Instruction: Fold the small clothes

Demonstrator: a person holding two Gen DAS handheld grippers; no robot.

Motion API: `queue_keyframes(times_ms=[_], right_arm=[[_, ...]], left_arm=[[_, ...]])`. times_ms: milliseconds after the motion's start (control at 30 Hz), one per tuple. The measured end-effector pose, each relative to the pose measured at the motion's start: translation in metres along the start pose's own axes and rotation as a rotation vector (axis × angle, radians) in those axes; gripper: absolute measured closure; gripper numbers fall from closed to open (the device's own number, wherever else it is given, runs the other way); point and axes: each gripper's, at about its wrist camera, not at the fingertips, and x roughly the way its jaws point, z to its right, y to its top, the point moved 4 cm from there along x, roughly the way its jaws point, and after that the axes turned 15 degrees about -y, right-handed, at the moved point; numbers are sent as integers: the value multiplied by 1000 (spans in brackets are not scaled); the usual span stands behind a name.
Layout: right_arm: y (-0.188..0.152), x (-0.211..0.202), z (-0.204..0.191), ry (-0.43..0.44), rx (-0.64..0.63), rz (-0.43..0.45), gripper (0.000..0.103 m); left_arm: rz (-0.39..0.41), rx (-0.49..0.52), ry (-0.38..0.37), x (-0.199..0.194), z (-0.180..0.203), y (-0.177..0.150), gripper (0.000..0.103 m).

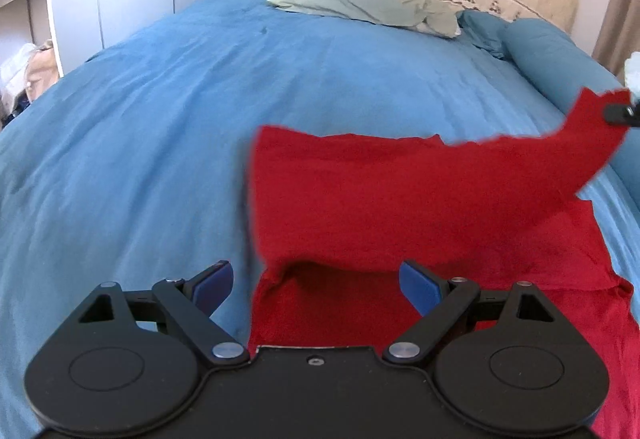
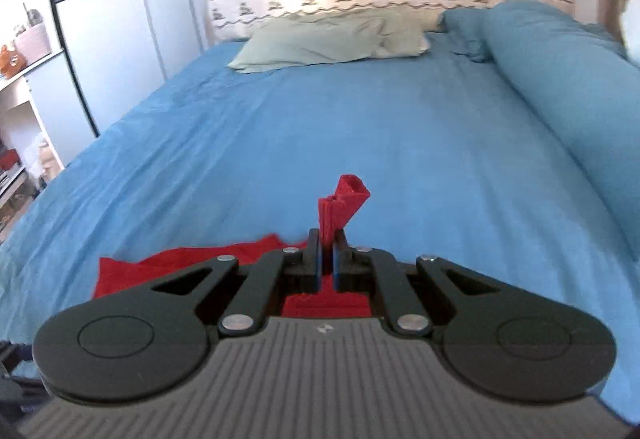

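Fold underway: right gripper (image 2: 326, 255) pinches the red cloth (image 1: 400, 191) by its far corner, lifted; left gripper (image 1: 316, 287) spread wide, empty, above near edge.

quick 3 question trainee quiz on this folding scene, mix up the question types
1. True or false: the right gripper is shut on a corner of the red cloth.
2. Multiple choice: the left gripper is (A) open over the near edge of the cloth, (B) clamped on the green pillow, (C) out of view.
3. Fill in: the cloth lies on a bed with a ____ sheet.

Key
1. True: the cloth's corner stands up from between the closed jaws.
2. A: its blue fingers are spread wide and grip nothing.
3. Blue.
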Motion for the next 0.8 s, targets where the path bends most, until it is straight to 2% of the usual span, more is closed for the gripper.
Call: queue_keyframes(times_ms=[100, 200, 300, 467, 633, 667, 700, 767, 800], right_arm=[[-27, 16, 19, -113, -85, -20, 83], [-62, 39, 39, -158, -60, -97, 83], [-84, 53, 47, -155, -56, -115, 83], [-99, 66, 49, -155, -76, -78, 83], [-120, 93, 52, -153, -128, -172, 78], [-120, 91, 54, -159, -123, -172, 65], [-118, 87, 55, -173, -122, -169, 39], [-109, 70, 54, -197, -128, -98, 19], [-103, 60, 51, -189, -133, -48, 13]], left_arm=[[-12, 3, -8, 8, 2, 1, 10], [-18, 11, -20, 16, 7, 4, 10], [-25, 36, -37, 25, 15, 9, 10], [-36, 92, -64, 42, 31, 19, 10], [-57, 110, -65, 69, 36, 30, 10], [-55, 102, -64, 73, 36, 33, 10], [-51, 95, -66, 75, 37, 35, 10], [-49, 97, -76, 79, 39, 38, 10], [-53, 104, -73, 81, 41, 38, 10]])
